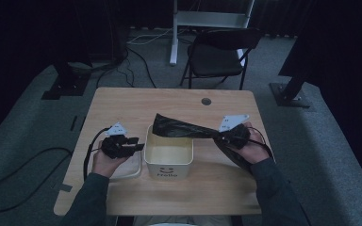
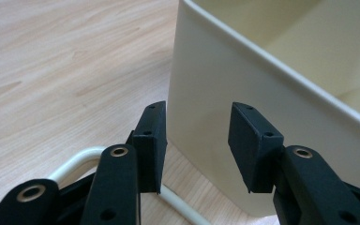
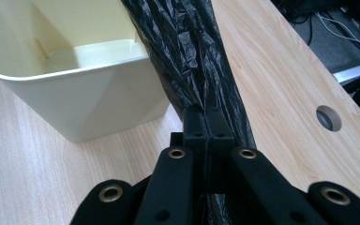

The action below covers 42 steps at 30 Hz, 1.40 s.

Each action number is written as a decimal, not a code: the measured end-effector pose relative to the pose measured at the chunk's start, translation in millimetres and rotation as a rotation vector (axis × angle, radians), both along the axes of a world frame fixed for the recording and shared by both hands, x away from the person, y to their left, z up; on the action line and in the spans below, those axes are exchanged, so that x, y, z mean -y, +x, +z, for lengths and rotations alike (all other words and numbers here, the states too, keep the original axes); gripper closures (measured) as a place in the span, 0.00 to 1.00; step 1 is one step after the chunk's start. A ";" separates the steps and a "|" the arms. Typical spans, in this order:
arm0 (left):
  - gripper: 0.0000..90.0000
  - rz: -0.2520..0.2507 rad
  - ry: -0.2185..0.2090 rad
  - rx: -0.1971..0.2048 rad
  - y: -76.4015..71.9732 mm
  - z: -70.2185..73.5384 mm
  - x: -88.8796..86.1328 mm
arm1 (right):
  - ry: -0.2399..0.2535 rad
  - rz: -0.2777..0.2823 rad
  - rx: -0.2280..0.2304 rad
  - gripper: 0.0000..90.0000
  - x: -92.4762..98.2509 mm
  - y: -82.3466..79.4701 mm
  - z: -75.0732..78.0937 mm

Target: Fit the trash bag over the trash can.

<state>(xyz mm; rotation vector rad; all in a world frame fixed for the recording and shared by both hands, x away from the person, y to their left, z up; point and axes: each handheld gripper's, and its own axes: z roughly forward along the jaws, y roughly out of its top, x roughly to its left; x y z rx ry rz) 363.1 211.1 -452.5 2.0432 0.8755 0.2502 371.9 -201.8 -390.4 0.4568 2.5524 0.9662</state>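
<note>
A cream plastic bin (image 1: pixel 168 157) printed with a smiley and "Hello" stands in the middle of the wooden table (image 1: pixel 122 101). A black plastic bag (image 1: pixel 184 128) stretches from above the bin's far rim over to my right gripper (image 1: pixel 222 136), which is shut on it. In the right gripper view the two jaws pinch the gathered bag (image 3: pixel 192 56) beside the bin (image 3: pixel 75 93). My left gripper (image 1: pixel 139 146) hovers just left of the bin, open and with nothing held; its pads (image 2: pixel 152 140) face the bin's outer wall (image 2: pixel 215 93).
A cream lid (image 1: pixel 125 172) lies flat on the table under my left hand, its rim (image 2: pixel 82 159) showing below the jaws. A cable hole (image 1: pixel 206 101) sits near the table's far edge. Behind the table stand a folding chair (image 1: pixel 219 54) and floor cables (image 1: pixel 14 176).
</note>
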 end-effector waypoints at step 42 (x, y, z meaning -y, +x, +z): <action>0.63 -0.130 -0.024 0.038 1.6 47.7 40.9 | 0.047 0.114 0.009 1.00 1.5 -11.1 6.4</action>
